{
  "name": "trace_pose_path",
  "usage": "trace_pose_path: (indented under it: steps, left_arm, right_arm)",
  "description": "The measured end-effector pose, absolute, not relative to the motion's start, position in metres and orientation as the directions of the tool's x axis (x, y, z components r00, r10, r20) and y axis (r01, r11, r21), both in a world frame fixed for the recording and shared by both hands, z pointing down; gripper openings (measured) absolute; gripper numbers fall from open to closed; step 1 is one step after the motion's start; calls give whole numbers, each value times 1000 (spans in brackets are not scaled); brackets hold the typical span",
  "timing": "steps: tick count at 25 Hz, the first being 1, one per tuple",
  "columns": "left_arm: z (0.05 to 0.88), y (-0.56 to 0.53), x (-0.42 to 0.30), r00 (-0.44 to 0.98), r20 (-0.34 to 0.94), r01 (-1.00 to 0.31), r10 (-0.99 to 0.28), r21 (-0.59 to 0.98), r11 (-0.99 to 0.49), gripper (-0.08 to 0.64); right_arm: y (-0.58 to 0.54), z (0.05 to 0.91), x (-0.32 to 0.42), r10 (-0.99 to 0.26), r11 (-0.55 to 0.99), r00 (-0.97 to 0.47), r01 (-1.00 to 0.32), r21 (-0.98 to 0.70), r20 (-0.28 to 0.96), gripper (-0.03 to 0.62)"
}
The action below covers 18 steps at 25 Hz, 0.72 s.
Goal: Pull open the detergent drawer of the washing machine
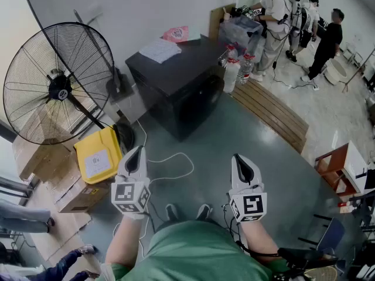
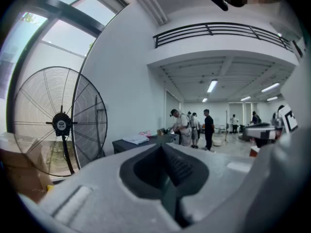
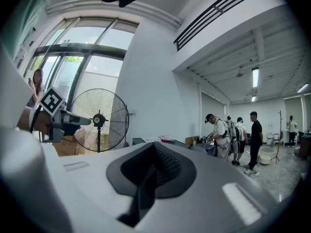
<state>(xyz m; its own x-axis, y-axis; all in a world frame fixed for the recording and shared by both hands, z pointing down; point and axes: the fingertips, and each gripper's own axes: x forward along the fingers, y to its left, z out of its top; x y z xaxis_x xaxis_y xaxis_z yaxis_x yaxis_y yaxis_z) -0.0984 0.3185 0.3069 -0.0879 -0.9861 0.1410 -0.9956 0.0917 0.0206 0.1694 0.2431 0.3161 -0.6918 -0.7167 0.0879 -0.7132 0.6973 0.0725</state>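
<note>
Off to the left of both sets of jaws there's a big floor fan (image 1: pixel 55 84). A yellow bin (image 1: pixel 98 154) and some cardboard boxes (image 1: pixel 76 195) sit on the floor just outside the left gripper (image 1: pixel 136 152). That gripper is pinched fully together with nothing in it and tips slightly downward. Its own view shows the two pads meeting, with just the room beyond them.

Straight ahead of the jaws, roughly between where the two grippers point and well apart from both tips, is the washing machine (image 1: pixel 176 89). It's a dark boxy thing against the white wall, with a white folded item (image 1: pixel 159 50) and something pink (image 1: pixel 176 34) on top. Honestly I can't pick out the detergent drawer from here. A white cable (image 1: pixel 176 163) loops over the floor between the tips and the machine.

The right gripper (image 1: pixel 241 158) is closed tight too, held level and empty. Ahead and to the right of its jaws, a few bottles (image 1: pixel 234 72) stand by the machine's right side. Next come wooden planks (image 1: pixel 272 110) on the floor, and further off a group of people (image 1: pixel 293 22).
</note>
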Motion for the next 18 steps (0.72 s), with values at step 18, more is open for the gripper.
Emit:
trace_pose_path:
  steps: [18]
  left_arm:
    - [304, 334, -142, -56, 121, -998, -991, 26, 59, 118]
  right_arm:
    - [254, 308, 140, -766, 643, -640, -765, 36, 58, 3]
